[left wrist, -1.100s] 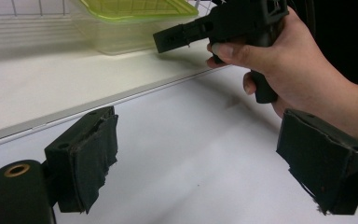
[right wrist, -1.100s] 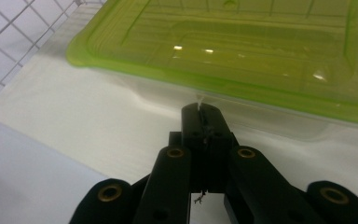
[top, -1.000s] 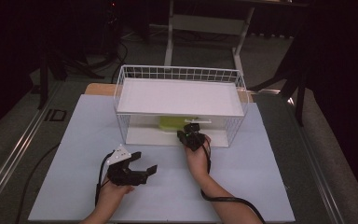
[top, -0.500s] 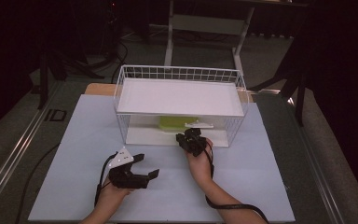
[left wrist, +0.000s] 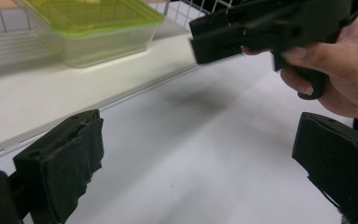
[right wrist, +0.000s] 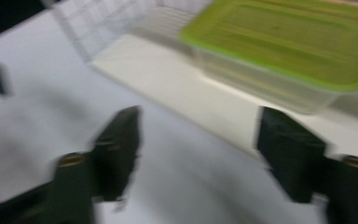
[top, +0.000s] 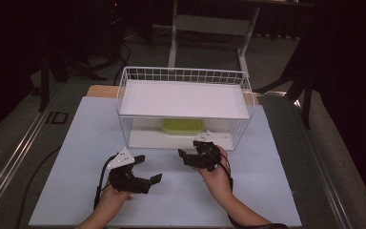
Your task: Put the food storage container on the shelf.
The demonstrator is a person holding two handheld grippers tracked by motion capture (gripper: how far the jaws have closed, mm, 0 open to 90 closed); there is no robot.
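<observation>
Left tool (top: 147, 169) w/ jaws wide apart, empty, over counter (top: 267, 191). Right tool (top: 188, 155) jaws apart too, at its 2 o'clock. Green-lidded container (top: 183, 125) sits inside wire basket (top: 124, 95).

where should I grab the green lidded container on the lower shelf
Probably across the short width of the green-lidded container, coming in level from the rack's open front. The upper shelf blocks any approach from above, and the lid's rim overhangs the clear walls.

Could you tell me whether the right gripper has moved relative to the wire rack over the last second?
Yes. The right gripper has drawn back from the wire rack's lower shelf toward the person, and now sits over the white mat in front of it.
</observation>
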